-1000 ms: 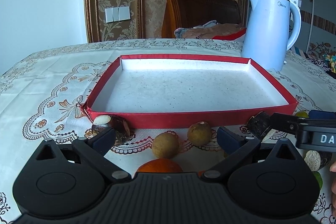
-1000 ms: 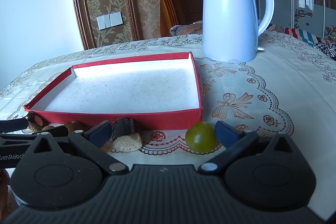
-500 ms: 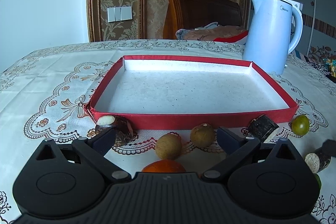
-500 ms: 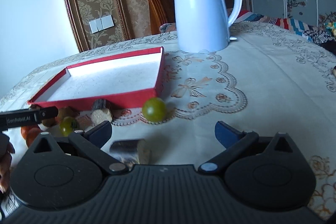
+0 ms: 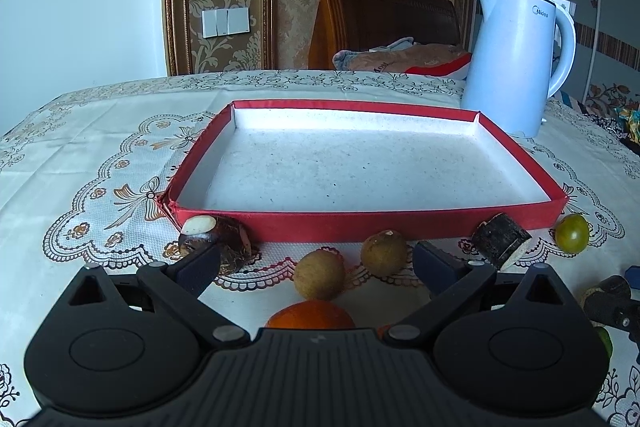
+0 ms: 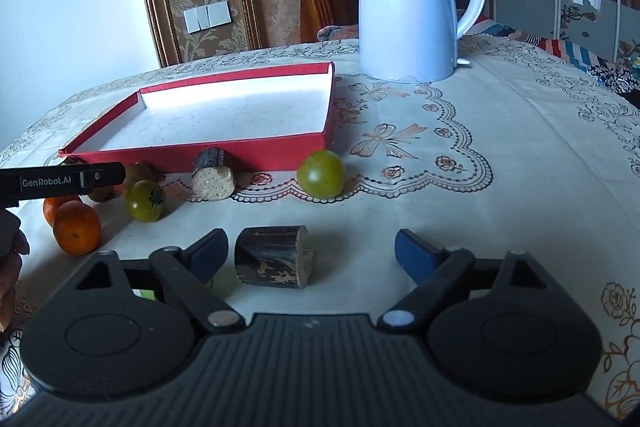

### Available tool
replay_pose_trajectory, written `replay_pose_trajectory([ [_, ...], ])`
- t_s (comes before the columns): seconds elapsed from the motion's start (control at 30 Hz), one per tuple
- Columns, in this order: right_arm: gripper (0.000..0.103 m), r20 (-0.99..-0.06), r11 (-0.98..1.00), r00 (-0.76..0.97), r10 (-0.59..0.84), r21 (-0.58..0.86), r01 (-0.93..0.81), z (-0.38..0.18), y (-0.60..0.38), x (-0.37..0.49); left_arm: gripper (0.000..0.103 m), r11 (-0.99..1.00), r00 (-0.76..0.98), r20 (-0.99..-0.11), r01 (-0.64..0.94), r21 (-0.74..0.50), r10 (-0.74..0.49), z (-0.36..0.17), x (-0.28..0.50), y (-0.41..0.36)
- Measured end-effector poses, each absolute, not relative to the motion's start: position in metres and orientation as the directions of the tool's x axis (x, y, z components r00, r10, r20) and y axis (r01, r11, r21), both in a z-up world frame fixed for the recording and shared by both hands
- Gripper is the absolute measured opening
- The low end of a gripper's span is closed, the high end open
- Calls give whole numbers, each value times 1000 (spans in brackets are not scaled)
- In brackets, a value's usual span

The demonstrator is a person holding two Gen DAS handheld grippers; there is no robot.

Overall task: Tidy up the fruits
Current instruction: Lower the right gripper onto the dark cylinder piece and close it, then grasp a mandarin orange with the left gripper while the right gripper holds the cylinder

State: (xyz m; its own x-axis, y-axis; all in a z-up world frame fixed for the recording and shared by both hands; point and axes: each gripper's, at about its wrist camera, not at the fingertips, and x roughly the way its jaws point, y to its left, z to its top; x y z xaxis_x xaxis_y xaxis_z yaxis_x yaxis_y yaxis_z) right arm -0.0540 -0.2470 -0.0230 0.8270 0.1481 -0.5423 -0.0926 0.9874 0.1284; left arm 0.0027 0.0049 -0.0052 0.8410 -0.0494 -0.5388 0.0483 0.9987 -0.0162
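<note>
A red tray (image 5: 400, 225) with a white floor stands empty on the tablecloth; it also shows in the right wrist view (image 6: 224, 155). Fruits lie along its near side: a taro piece (image 5: 224, 241), two brown longans (image 5: 320, 275) (image 5: 385, 253), an orange (image 5: 310, 315), a sugarcane chunk (image 5: 500, 241) and a green tomato (image 5: 572, 233). My left gripper (image 5: 316, 265) is open and empty, with a longan and the orange between its fingers. My right gripper (image 6: 312, 253) is open over a dark sugarcane chunk (image 6: 272, 261) that lies nearer its left finger.
A pale blue kettle (image 6: 408, 3) stands behind the tray's right corner. In the right wrist view, two oranges (image 6: 76, 227), a green tomato (image 6: 145, 201), a sugarcane chunk (image 6: 212, 175) and another green tomato (image 6: 321, 174) lie near the tray. Lace tablecloth (image 6: 500, 147) stretches right.
My right gripper pulled back from the tray and to the right, and now has a sugarcane chunk between its fingers. My left gripper backed off slightly. Both stay open.
</note>
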Motion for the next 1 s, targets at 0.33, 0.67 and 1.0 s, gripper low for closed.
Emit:
replay_pose_trajectory([
  [0.33, 39, -556, 980, 807, 198, 117, -160, -24, -236, -51, 103, 999, 835, -547, 49, -17, -50, -6, 3, 4],
  [0.67, 39, -519, 983, 834, 185, 112, -148, -13, -232, -27, 103, 997, 865, -502, -25, -76, -17, 4, -3, 30],
  [1.0, 39, -478, 976, 854, 206, 166, -143, -16, -241, -25, 103, 980, 834, -552, -85, -177, -27, 0, -7, 68],
])
